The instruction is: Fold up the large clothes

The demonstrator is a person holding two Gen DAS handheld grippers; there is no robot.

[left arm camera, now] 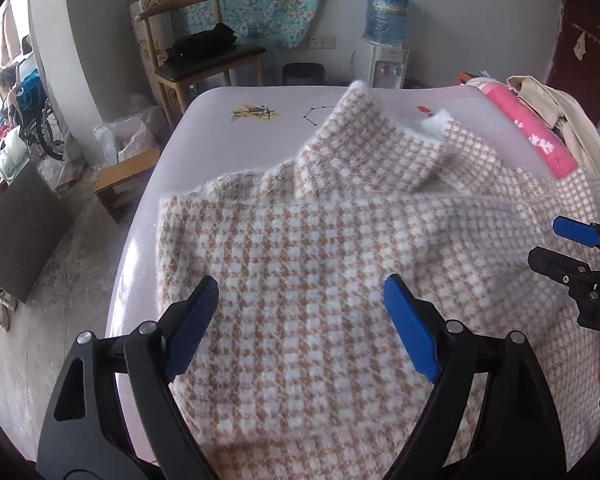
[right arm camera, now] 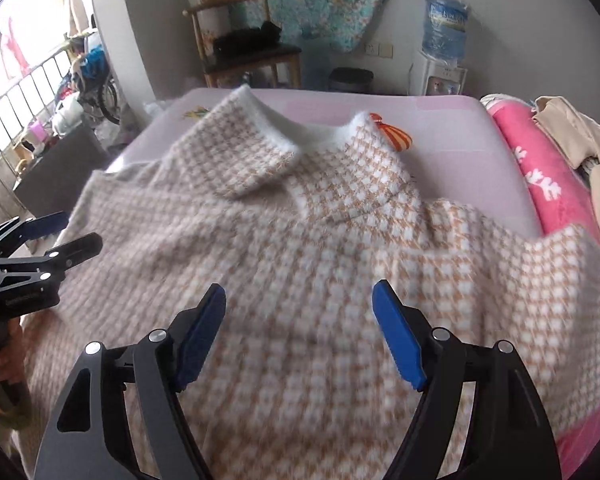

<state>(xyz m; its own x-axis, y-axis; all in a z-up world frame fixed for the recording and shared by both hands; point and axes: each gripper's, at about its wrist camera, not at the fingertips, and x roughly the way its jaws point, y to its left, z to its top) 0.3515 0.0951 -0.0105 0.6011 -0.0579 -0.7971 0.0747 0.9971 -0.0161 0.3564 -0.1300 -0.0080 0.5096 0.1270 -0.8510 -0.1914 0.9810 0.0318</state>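
Both handheld grippers, left gripper (left arm camera: 300,320) and right gripper (right arm camera: 300,332), hover with blue-padded fingers spread, pinching nothing, above one fuzzy tan-and-white houndstooth sweater (left arm camera: 320,248) lying flat on one pale pink table (left arm camera: 220,104). Judged stage: between folds; next, each gripper needs a fresh hem or sleeve edge.

Tan-and-white houndstooth sweater (left arm camera: 320,248)
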